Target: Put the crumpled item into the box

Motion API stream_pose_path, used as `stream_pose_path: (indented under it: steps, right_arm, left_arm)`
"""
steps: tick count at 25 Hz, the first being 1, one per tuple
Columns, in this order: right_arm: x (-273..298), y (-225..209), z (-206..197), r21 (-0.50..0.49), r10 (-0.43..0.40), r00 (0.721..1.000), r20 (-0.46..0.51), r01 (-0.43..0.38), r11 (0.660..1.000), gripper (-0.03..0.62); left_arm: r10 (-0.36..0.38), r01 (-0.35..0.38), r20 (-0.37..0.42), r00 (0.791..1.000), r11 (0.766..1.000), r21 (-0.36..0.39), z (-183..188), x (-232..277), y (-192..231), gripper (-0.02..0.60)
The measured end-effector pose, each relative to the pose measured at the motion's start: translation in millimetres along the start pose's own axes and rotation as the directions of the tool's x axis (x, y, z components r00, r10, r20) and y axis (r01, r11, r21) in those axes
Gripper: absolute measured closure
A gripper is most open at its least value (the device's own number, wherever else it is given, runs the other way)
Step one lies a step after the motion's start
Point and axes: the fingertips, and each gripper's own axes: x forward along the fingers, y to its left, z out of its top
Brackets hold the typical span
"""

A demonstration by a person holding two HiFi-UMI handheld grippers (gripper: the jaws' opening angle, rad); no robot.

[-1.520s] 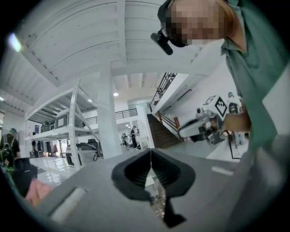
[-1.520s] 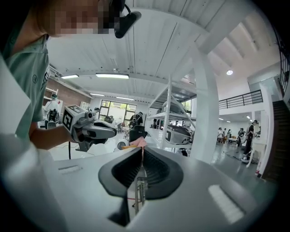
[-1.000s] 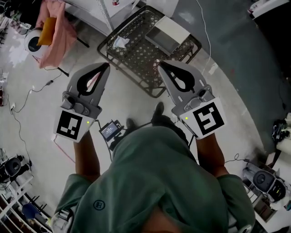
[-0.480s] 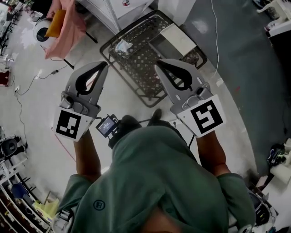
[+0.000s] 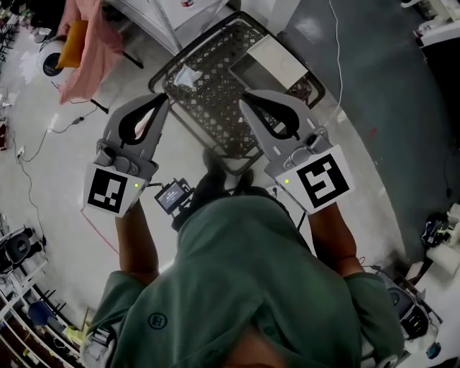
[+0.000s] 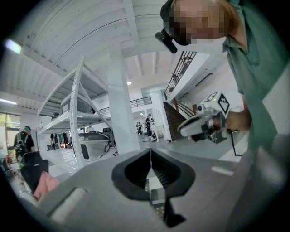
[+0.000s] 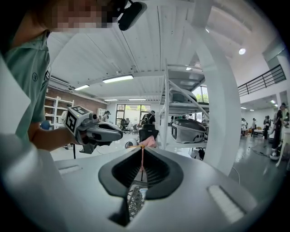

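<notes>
In the head view a crumpled white item (image 5: pixel 188 75) lies on a dark wire-mesh table (image 5: pixel 215 97), at its left part. An open pale box (image 5: pixel 277 60) stands on the table's right part. My left gripper (image 5: pixel 164 98) is held above the floor just short of the table's near left edge, shut and empty. My right gripper (image 5: pixel 243 96) hangs over the table's near part, also shut with nothing in it. In the left gripper view the jaws (image 6: pixel 150 152) meet in a thin line; the right gripper view shows its jaws (image 7: pixel 142 148) closed the same way.
A pink cloth (image 5: pixel 90 39) hangs over a stand at the upper left, beside a white shelf frame (image 5: pixel 154 14). Cables (image 5: pixel 39 147) trail on the floor at the left. A small screen device (image 5: pixel 172 198) hangs at the person's waist. Equipment (image 5: pixel 435 226) sits at the right.
The person has stepped closer to the mesh table, so both grippers now sit nearer its front edge. Both stay shut and empty.
</notes>
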Motion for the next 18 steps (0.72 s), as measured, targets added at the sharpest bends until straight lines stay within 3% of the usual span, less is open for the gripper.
stream_pose_path:
  steps: [10, 14, 18]
  right_arm:
    - [74.2, -24.4, 4.1, -0.012, -0.106, 0.992, -0.069, 0.105, 0.994, 0.579]
    - [99.5, -32.8, -2.5, 0.001, -0.113, 0.99, -0.083, 0.114, 0.994, 0.577]
    - [118.9, -45.5, -7.2, 0.003, -0.097, 0.991, -0.087, 0.098, 0.995, 0.576]
  left_arm:
    - [-0.128, 0.132, 0.096, 0.987, 0.991, -0.033, -18.4, 38.9, 77.3, 0.575]
    - [-0.162, 0.167, 0.097, 0.982, 0.985, -0.043, -33.1, 54.9, 93.7, 0.572]
    - [-0.149, 0.154, 0.069, 0.986, 0.986, -0.07, -48.3, 65.2, 107.1, 0.571]
